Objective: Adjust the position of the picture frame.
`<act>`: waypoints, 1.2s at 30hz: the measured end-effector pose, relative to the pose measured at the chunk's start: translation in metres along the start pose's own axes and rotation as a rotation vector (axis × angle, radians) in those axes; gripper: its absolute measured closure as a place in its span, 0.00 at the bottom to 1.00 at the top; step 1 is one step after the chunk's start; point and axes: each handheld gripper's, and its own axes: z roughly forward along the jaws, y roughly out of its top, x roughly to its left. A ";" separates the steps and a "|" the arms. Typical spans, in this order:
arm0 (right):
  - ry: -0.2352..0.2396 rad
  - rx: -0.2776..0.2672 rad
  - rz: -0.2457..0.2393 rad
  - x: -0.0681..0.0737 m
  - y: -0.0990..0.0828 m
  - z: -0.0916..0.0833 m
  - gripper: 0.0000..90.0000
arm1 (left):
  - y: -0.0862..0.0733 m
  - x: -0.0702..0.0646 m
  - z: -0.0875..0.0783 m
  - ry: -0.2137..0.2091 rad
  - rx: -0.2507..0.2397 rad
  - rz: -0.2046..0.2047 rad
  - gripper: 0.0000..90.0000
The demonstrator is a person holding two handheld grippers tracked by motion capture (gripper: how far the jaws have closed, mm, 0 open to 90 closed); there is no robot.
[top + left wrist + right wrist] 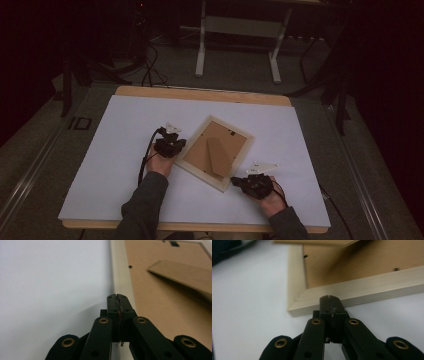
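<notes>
Wooden frame [216, 151] face-down mid-desk [125, 130], turned diamond-wise, long axis toward the far right corner. Left hand-held gripper [176, 145] shut, empty, at its left edge; right hand-held gripper [239, 181] shut, empty, just off its near corner, about equally close.

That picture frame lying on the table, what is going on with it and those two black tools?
A person holds a hand-held gripper in each hand at a picture frame that lies face down on a white table, its brown backing and stand up. The left hand-held gripper sits at the frame's left edge, the right hand-held gripper at its near corner. Both have their jaws shut, with nothing between them. They seem to be nudging or steadying the frame, not gripping it.
</notes>
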 end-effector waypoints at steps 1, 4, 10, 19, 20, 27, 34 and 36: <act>-0.010 -0.004 0.004 -0.004 0.001 -0.002 1.00 | -0.002 -0.001 -0.003 -0.007 -0.002 0.007 1.00; -0.047 -0.023 0.024 -0.018 0.006 -0.006 1.00 | -0.006 -0.005 -0.009 -0.015 -0.011 0.012 1.00; -0.132 -0.039 0.061 -0.053 0.013 -0.006 1.00 | -0.023 -0.019 -0.025 -0.052 -0.033 0.012 1.00; -0.230 -0.064 0.146 -0.102 0.028 0.002 1.00 | -0.039 -0.030 -0.037 -0.069 -0.034 0.026 1.00; -0.239 -0.065 0.152 -0.106 0.030 0.002 1.00 | -0.042 -0.030 -0.039 -0.072 -0.037 0.020 1.00; -0.280 -0.069 0.187 -0.126 0.041 0.009 1.00 | -0.051 -0.037 -0.045 -0.076 -0.033 0.038 1.00; -0.327 -0.076 0.239 -0.143 0.047 0.016 1.00 | -0.063 -0.041 -0.044 -0.078 -0.008 0.035 1.00; -0.341 -0.072 0.243 -0.146 0.050 0.017 1.00 | -0.065 -0.041 -0.044 -0.079 -0.002 0.036 1.00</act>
